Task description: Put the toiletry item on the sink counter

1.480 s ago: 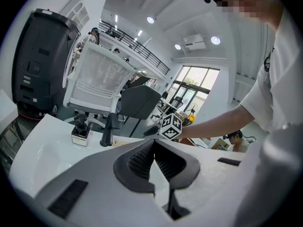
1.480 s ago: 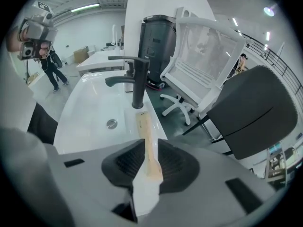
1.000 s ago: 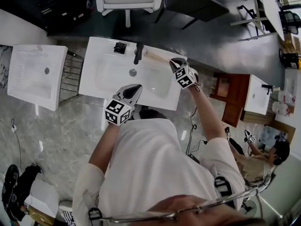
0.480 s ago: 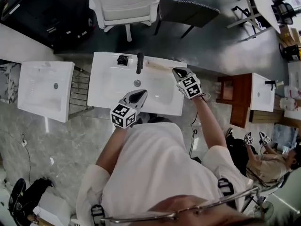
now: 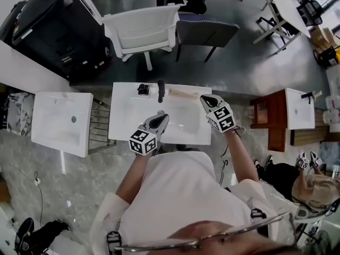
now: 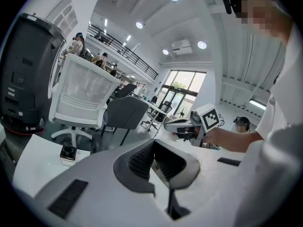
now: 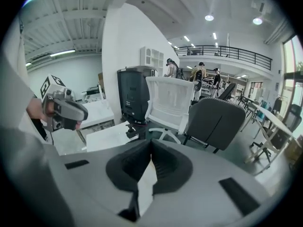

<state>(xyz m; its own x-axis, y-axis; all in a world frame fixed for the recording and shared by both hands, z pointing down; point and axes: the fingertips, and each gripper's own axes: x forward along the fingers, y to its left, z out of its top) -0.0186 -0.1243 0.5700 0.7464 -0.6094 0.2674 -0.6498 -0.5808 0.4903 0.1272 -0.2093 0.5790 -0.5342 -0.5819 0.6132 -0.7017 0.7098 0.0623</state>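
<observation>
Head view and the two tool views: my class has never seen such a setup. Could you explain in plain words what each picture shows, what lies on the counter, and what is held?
There is no robot here: a person holds a two-jaw tool in each hand. The head view looks down from the person's head onto a white sink counter. The other two pictures come from cameras riding on the tools. On the counter are a black tap, a small dark bottle and a pale wooden item. The left tool and right tool both have their jaws together, holding nothing.
</observation>
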